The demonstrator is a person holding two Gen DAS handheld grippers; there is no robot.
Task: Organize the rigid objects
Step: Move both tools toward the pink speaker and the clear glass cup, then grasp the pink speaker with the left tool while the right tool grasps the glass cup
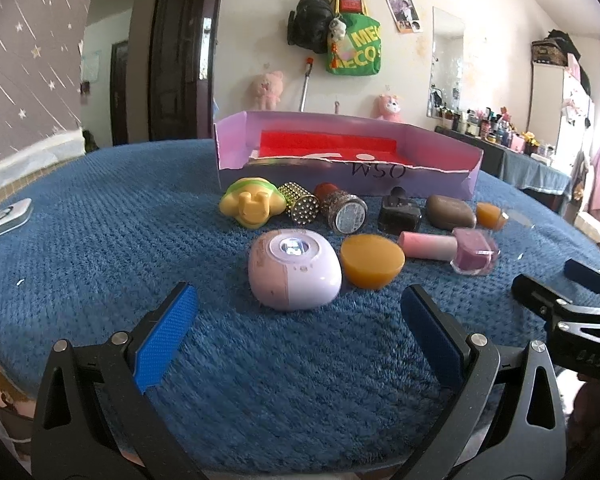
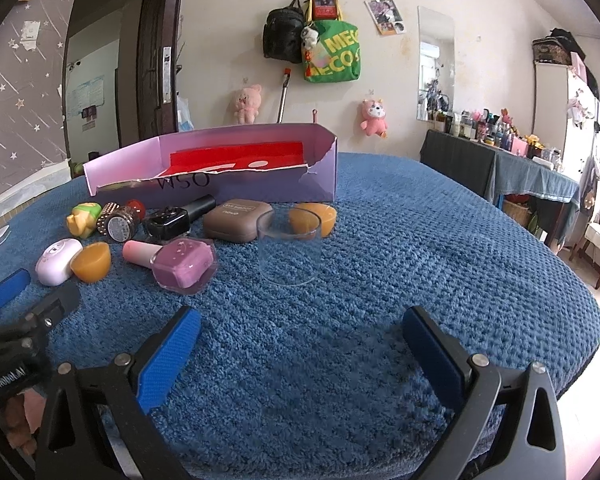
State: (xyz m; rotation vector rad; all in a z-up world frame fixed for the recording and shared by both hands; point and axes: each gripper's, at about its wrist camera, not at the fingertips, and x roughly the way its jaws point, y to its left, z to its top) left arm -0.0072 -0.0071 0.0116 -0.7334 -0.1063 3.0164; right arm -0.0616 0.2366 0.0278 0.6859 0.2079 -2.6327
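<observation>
Both claws hover low over the blue fleece-covered bench [image 1: 100, 240], each spread wide and gripping nothing. Left claw [image 1: 300, 320] has its blue-padded fingers [image 1: 168, 332] apart, framing the lilac pebble-shaped plastic gadget [image 1: 294, 270] with a small lit round window on top, without touching it. Just beside that gadget lies an amber half-dome of glossy plastic [image 1: 372, 256], then a pink nail-polish bottle [image 1: 474, 250] on its side with a pale pink cap. Behind these runs a row: a yellow and green toy figure [image 1: 250, 202], a studded gold cylinder [image 1: 300, 204], a glittery round jar [image 1: 346, 214], a black nail-polish bottle [image 1: 398, 212], a brown rounded compact case [image 1: 450, 211] and a second amber half-dome [image 1: 490, 214]. Right claw [image 2: 300, 348] is likewise wide apart above bare fleece, pointing toward a clear glass tumbler [image 2: 290, 246] that stands upright, well apart from its pads [image 2: 168, 356]. At the far side of the bench sits an open lilac cardboard box [image 2: 260, 184] with a red lining and a torn front wall, nothing visible inside.
</observation>
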